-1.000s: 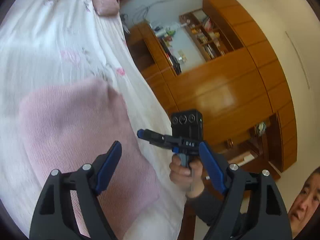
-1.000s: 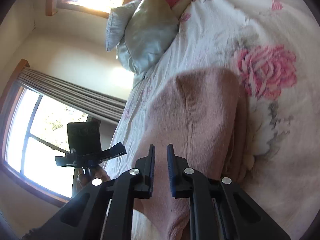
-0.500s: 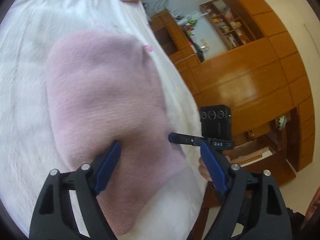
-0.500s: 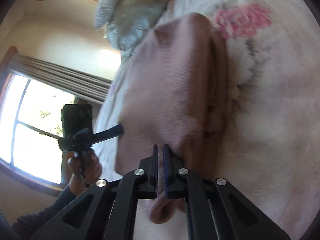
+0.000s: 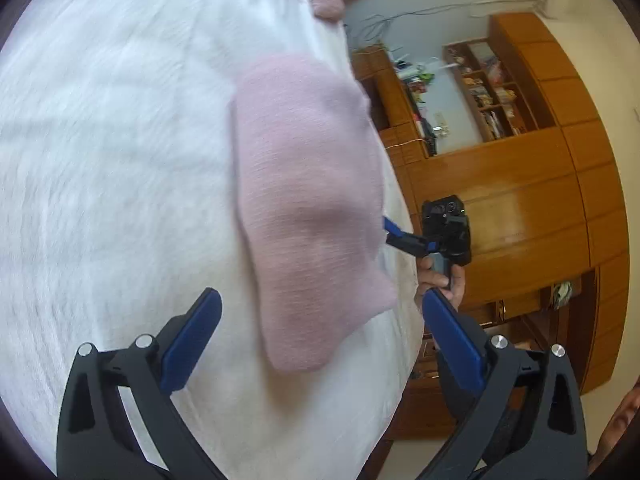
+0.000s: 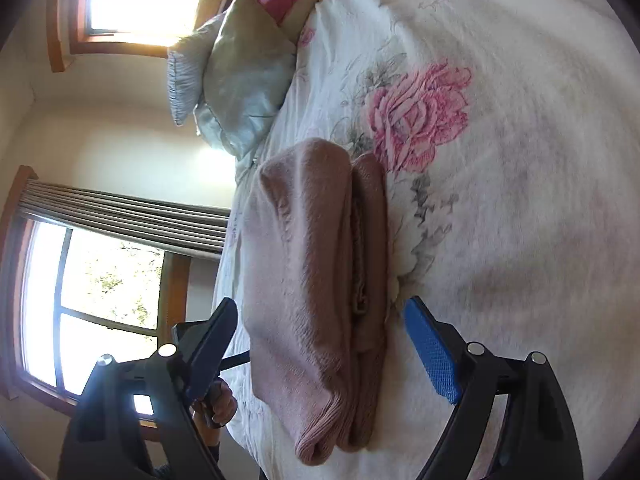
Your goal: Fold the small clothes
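Both grippers — left (image 5: 316,330), right (image 6: 320,344) — spread, straddling folded pink garment (image 6: 316,280).

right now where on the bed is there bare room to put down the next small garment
The floral bedspread is bare past the rose print, on the far side from the folded pink knit garment. Crowded: the pillows at the head, and the narrow strip between the garment and the bed edge.
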`<act>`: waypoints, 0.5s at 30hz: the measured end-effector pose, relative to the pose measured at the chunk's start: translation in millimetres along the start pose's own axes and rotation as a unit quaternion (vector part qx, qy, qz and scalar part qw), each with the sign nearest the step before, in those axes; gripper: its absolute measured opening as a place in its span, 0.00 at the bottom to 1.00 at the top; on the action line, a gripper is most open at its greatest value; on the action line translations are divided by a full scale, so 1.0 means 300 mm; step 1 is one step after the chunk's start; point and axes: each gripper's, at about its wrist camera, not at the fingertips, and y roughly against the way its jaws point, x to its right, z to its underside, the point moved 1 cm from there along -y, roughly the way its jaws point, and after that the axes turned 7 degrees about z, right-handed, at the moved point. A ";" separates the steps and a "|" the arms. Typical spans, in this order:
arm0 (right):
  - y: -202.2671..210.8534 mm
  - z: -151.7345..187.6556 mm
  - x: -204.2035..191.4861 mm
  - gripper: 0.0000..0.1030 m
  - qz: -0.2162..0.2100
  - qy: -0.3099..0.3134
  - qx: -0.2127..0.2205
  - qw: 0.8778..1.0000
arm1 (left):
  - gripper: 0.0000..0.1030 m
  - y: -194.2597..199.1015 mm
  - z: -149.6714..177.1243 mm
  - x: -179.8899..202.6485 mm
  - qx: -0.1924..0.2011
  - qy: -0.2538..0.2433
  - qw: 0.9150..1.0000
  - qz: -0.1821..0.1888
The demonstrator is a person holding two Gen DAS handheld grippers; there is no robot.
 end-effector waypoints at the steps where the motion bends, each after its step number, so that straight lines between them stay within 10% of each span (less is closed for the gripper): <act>1: -0.038 -0.029 0.003 0.84 0.005 -0.001 -0.009 1.000 | 0.97 -0.016 -0.007 -0.027 -0.007 0.014 1.000 0.009; 15: -0.382 -0.161 -0.081 0.85 0.002 0.066 -0.086 0.994 | 0.97 -0.287 -0.079 -0.022 -0.073 0.023 0.996 0.055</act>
